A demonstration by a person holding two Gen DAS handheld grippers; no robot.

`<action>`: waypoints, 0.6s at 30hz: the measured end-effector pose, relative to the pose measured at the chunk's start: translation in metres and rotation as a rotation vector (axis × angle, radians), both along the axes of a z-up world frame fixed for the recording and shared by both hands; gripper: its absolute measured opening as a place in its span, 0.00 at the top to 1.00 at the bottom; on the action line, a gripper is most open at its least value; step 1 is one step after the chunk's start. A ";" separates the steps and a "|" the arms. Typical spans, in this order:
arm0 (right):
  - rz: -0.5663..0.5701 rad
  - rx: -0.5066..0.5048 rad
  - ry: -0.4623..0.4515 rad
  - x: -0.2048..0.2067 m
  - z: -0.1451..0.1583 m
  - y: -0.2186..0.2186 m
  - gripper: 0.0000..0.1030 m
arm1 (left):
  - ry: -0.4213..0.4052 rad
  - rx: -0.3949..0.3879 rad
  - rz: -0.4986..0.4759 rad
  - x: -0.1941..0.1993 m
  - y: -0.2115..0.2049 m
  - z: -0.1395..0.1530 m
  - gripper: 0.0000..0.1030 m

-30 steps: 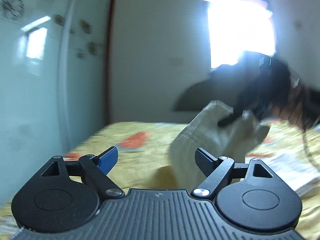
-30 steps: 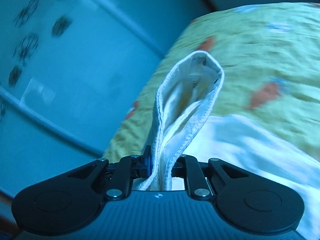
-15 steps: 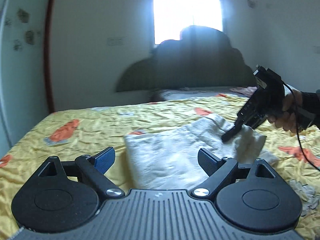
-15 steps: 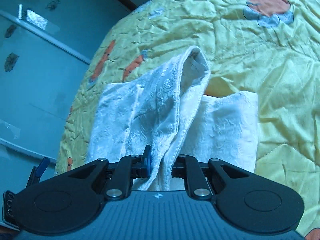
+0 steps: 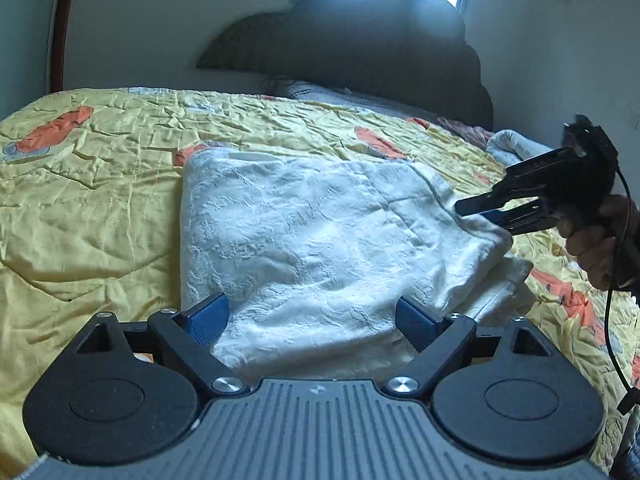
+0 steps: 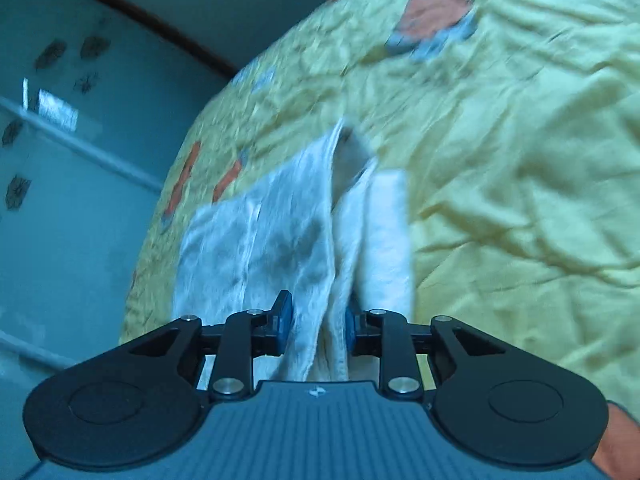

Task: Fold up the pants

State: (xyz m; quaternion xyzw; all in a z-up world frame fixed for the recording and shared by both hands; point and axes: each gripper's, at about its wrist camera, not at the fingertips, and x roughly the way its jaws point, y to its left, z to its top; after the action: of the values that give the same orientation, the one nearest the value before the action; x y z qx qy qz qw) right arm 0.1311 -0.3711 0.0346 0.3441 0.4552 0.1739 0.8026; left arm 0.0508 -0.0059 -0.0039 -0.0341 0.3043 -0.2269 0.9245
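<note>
White textured pants (image 5: 312, 232) lie folded on the yellow bedspread (image 5: 88, 208). My left gripper (image 5: 312, 320) hovers just over their near edge, jaws wide open, nothing between the blue pads. My right gripper (image 5: 478, 214) sits at the pants' right edge, held by a person's hand (image 5: 596, 248). In the right wrist view a folded edge of the pants (image 6: 260, 240) runs up between the right gripper's (image 6: 316, 324) jaws. Those jaws are opening and the cloth stands loosely between the pads.
A dark scalloped headboard (image 5: 360, 40) and pillows (image 5: 512, 144) are at the far end of the bed. A glass-fronted wardrobe (image 6: 60, 160) stands along the bed's side. A black cable (image 5: 612, 340) hangs from the right gripper.
The right gripper brought the lifted pants edge down over the lower layer and its jaws parted. The left gripper swung down toward the near edge of the pants, staying open.
</note>
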 end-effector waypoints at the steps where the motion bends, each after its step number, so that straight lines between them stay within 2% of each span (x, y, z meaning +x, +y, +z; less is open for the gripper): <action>1: -0.045 0.004 -0.019 -0.007 0.006 -0.009 0.75 | 0.000 -0.006 0.003 -0.005 0.001 0.003 0.11; 2: -0.049 0.017 -0.038 -0.015 0.010 -0.012 0.74 | 0.000 -0.012 0.006 -0.007 0.002 0.005 0.11; 4: 0.015 0.057 -0.041 -0.026 0.012 -0.008 0.73 | -0.001 -0.037 0.011 -0.012 0.005 0.011 0.11; 7: 0.080 -0.001 -0.013 -0.039 0.008 0.012 0.73 | 0.000 -0.069 -0.006 -0.011 0.004 0.018 0.11; 11: 0.076 0.020 0.006 -0.043 -0.004 0.017 0.73 | 0.006 -0.032 -0.028 -0.006 -0.006 0.016 0.11; 16: 0.093 -0.044 0.026 -0.041 -0.004 0.016 0.73 | 0.001 -0.003 -0.035 -0.010 -0.012 0.012 0.11; 18: 0.100 -0.030 0.027 -0.043 -0.004 0.014 0.73 | 0.000 -0.004 -0.034 -0.011 -0.012 0.012 0.11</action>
State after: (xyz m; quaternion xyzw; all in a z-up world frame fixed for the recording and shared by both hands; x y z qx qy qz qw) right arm 0.0880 -0.3568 0.0307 0.3112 0.4852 0.2020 0.7918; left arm 0.0394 -0.0177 0.0077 -0.0309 0.3046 -0.2432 0.9204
